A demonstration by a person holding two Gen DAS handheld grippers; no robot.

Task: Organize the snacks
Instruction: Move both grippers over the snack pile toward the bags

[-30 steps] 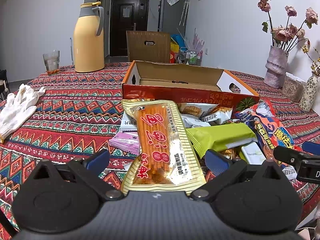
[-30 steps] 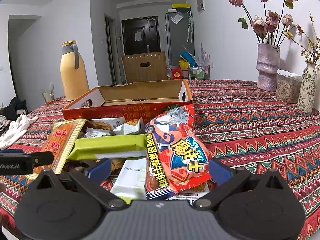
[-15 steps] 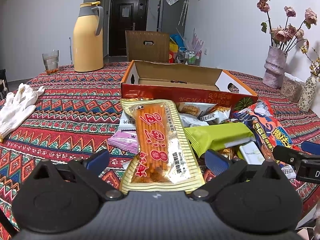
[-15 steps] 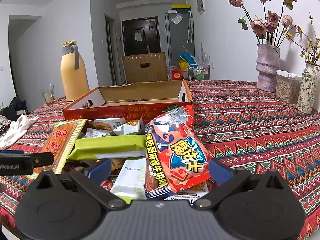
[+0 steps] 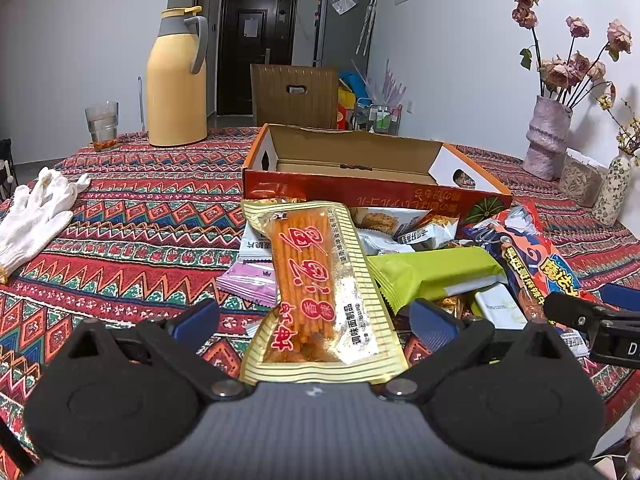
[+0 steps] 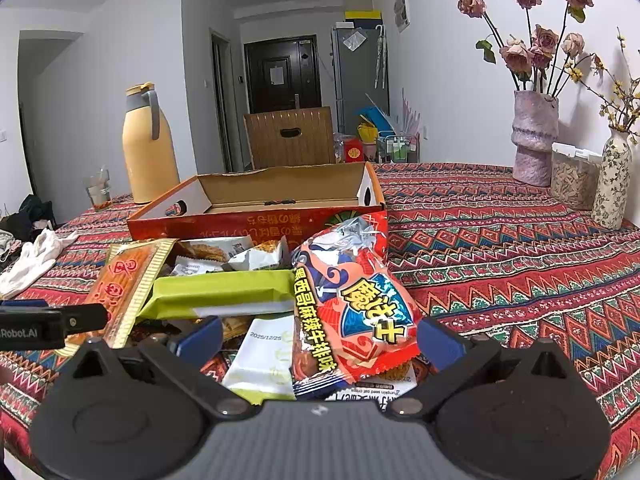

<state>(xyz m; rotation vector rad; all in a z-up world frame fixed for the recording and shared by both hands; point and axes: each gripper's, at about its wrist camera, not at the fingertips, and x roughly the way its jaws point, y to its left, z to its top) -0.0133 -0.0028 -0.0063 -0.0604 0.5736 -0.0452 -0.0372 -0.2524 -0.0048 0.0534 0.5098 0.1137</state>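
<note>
Nearest, the left hand-held gripper [image 5: 314, 322] stands wide astride the stick-snack pack [image 5: 316, 280]; the right hand-held gripper [image 6: 320, 338] stands wide astride the red bag [image 6: 360, 304], likely lining up grasps. The snacks lie heaped before the empty box [image 5: 360, 192], on the patterned bench [image 5: 140, 216]. Beyond: thermos [image 5: 176, 80], vase [image 6: 534, 136], door.

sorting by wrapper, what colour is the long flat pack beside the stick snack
Lime green with a white underside edge; clearest in the right wrist view.
</note>
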